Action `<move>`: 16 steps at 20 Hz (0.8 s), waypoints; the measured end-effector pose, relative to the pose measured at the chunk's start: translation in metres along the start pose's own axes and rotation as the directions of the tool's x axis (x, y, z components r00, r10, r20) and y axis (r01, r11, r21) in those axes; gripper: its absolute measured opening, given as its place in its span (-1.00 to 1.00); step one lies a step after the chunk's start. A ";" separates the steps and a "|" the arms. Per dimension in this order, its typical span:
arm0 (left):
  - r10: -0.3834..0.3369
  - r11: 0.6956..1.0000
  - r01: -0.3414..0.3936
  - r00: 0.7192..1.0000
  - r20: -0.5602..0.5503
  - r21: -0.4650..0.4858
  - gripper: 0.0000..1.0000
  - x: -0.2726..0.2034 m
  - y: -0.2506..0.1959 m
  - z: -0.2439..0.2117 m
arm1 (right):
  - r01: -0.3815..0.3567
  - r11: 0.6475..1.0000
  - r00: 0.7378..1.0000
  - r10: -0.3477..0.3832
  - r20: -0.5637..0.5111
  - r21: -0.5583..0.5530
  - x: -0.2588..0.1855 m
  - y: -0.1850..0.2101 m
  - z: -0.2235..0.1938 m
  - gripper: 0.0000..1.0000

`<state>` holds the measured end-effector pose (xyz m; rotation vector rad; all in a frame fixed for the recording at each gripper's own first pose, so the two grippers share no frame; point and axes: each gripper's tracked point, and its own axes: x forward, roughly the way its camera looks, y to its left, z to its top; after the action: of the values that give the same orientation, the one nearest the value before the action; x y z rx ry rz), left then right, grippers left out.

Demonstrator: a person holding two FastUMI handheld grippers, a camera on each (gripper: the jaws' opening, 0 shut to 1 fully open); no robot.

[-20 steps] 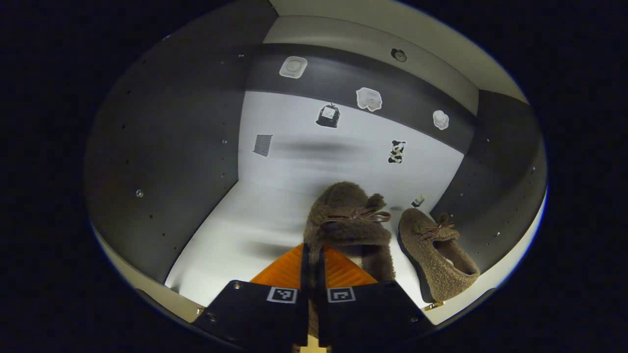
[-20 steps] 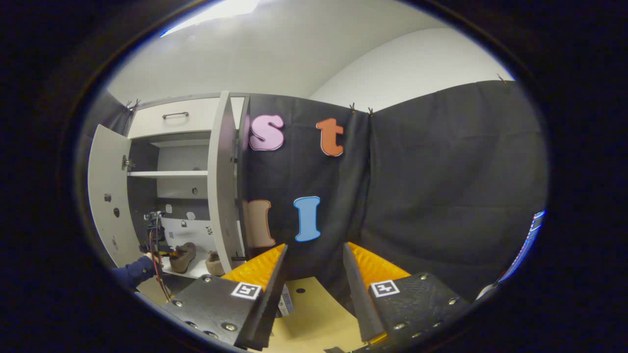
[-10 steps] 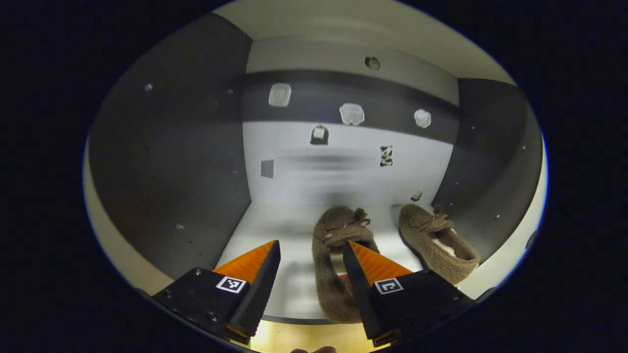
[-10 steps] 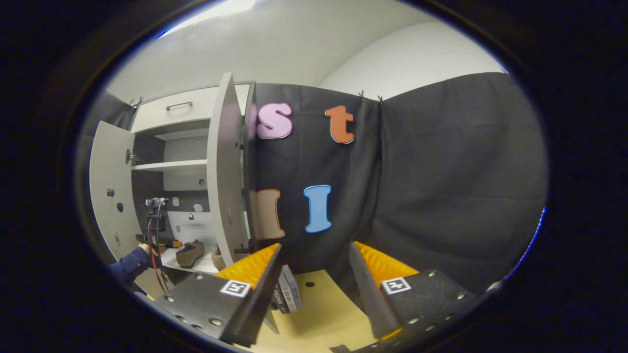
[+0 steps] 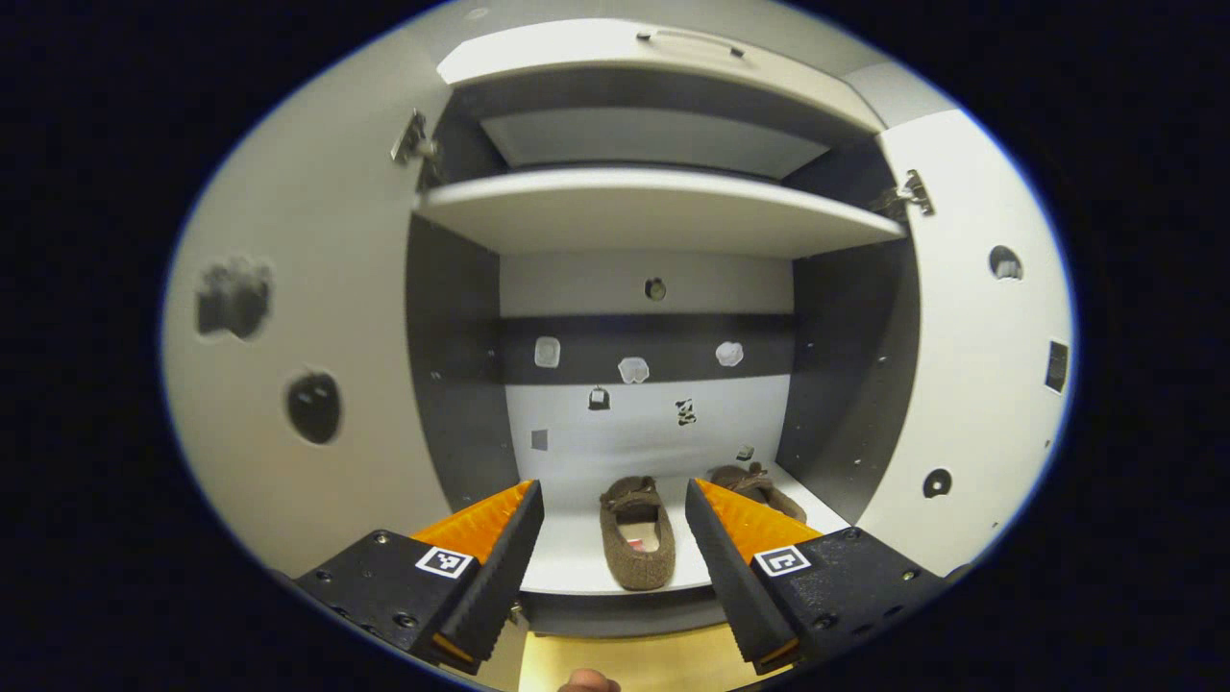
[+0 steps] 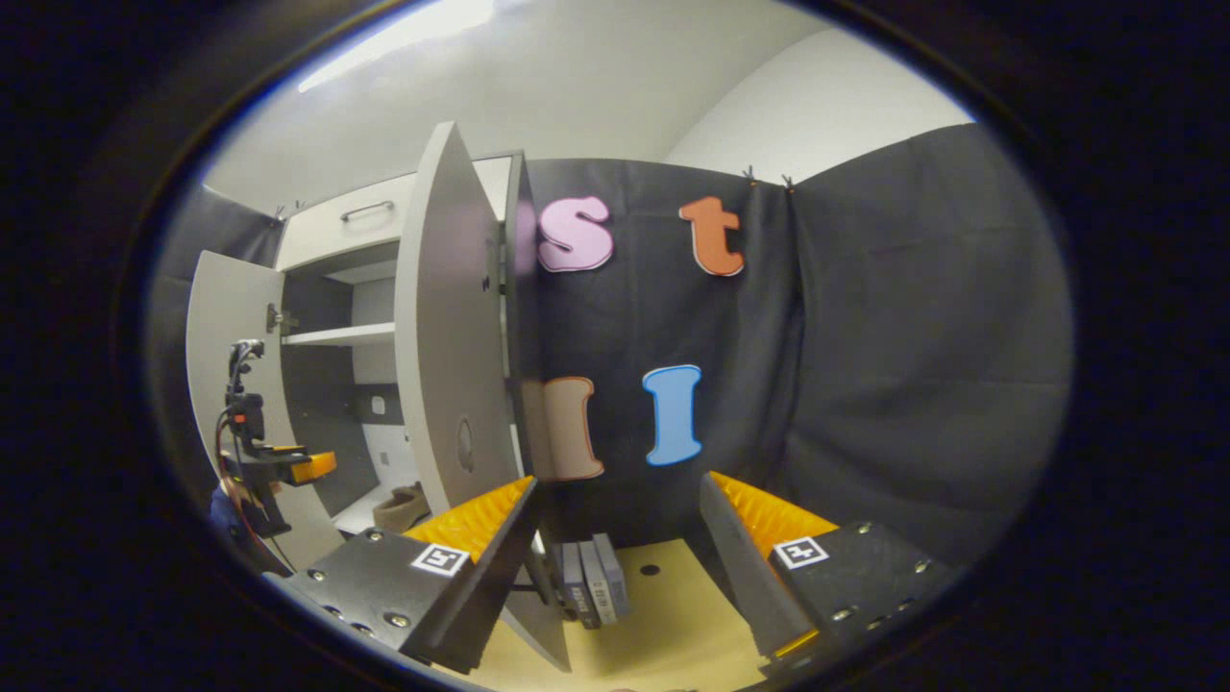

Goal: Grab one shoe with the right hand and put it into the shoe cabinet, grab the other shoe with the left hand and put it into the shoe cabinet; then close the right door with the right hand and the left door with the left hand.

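Two fuzzy brown shoes lie side by side on the bottom shelf of the open shoe cabinet (image 5: 663,207). One shoe (image 5: 636,531) sits near the shelf's front edge, the other shoe (image 5: 759,483) further right, partly behind my finger. My left gripper (image 5: 615,553) stands open in front of the cabinet, holding nothing. Both doors stand open: the left door (image 5: 307,365) and the right door (image 5: 971,365). My right gripper (image 6: 620,538) is open and empty, beside the right door (image 6: 447,336), where a shoe (image 6: 399,507) and the left gripper (image 6: 288,466) show.
An upper shelf (image 5: 653,197) spans the cabinet. Stickers dot its back wall (image 5: 644,423) and both doors. Several flat grey items (image 6: 591,586) stand on the yellowish floor (image 6: 653,625) by the right door's foot. Black cloth (image 6: 865,365) hangs to the right.
My left gripper let go of the shoe, opened, and pulled back out of the cabinet. The right gripper drifted closer to the right door's edge.
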<state>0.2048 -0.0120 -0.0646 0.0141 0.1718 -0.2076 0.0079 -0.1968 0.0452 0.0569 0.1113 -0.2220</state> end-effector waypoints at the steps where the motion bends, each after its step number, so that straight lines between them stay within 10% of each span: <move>1: 0.009 1.000 -0.009 1.000 0.006 -0.005 0.81 -0.017 0.002 0.006 | -0.025 1.000 1.000 0.025 -0.003 0.001 0.005 0.008 0.000 0.90; 16: 0.182 0.983 -0.178 0.970 0.162 -0.037 0.94 -0.212 0.044 0.073 | -0.258 0.965 0.966 0.257 -0.037 -0.035 0.022 0.073 -0.013 0.88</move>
<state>0.0223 0.0718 0.0434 -0.0097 0.0073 -0.0250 0.0444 -0.1295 0.0331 0.0353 0.1387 0.0414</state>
